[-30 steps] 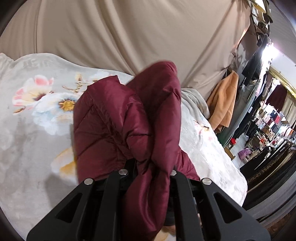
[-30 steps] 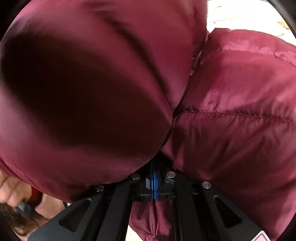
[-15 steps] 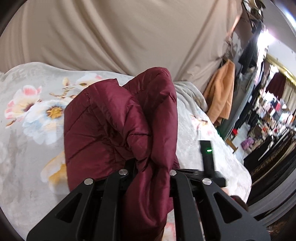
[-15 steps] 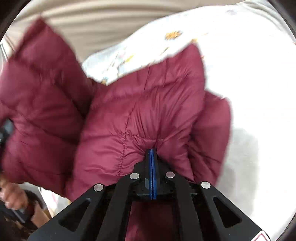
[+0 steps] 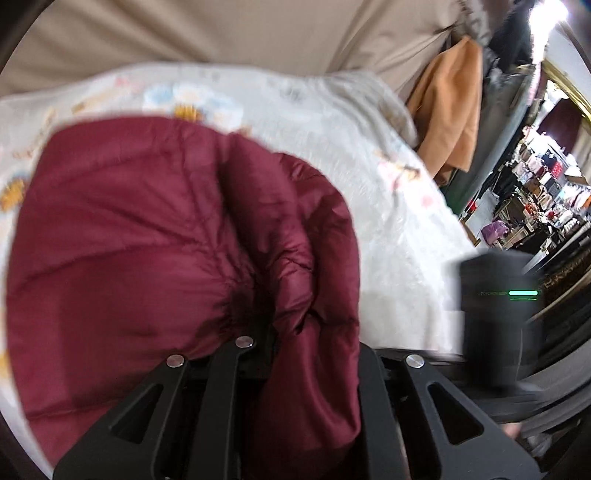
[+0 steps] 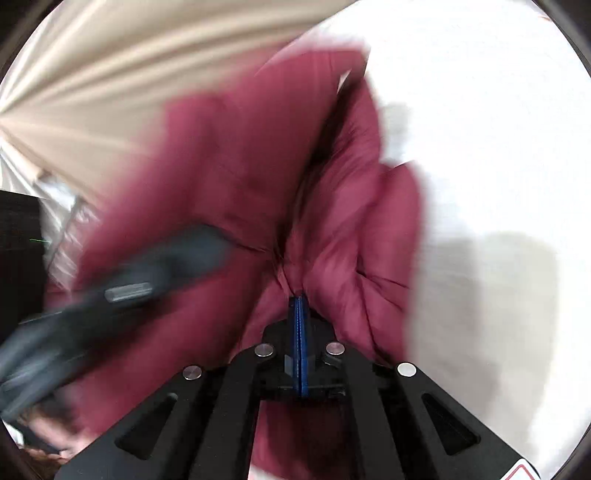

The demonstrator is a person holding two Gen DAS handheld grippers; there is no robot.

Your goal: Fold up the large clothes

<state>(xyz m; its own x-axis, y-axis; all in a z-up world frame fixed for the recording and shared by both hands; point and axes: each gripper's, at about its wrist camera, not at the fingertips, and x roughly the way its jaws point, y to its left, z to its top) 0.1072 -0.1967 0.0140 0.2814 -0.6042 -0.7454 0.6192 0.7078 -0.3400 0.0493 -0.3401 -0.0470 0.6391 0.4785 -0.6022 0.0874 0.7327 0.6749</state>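
Note:
A dark red quilted puffer jacket [image 5: 147, 240] is bunched over a pale floral bedspread [image 5: 388, 206]. My left gripper [image 5: 267, 325] is shut on a gathered fold of the jacket, and fabric drapes over its fingers. My right gripper [image 6: 298, 302] is shut on another fold of the jacket [image 6: 251, 166], with its blue pads pressed together. The left gripper's black body shows blurred in the right wrist view [image 6: 122, 280]. The right gripper's black body with a green light shows in the left wrist view [image 5: 495, 306].
A beige curtain [image 5: 221, 33] hangs behind the bed. An orange coat [image 5: 450, 107] and racks of clothes [image 5: 535, 192] stand past the bed's right edge. White bedspread [image 6: 480, 129] lies to the right of the jacket.
Both grippers have swung with the jacket, which now lies lower and wider over the bedspread. The two grippers have come closer together. Both views are motion-blurred.

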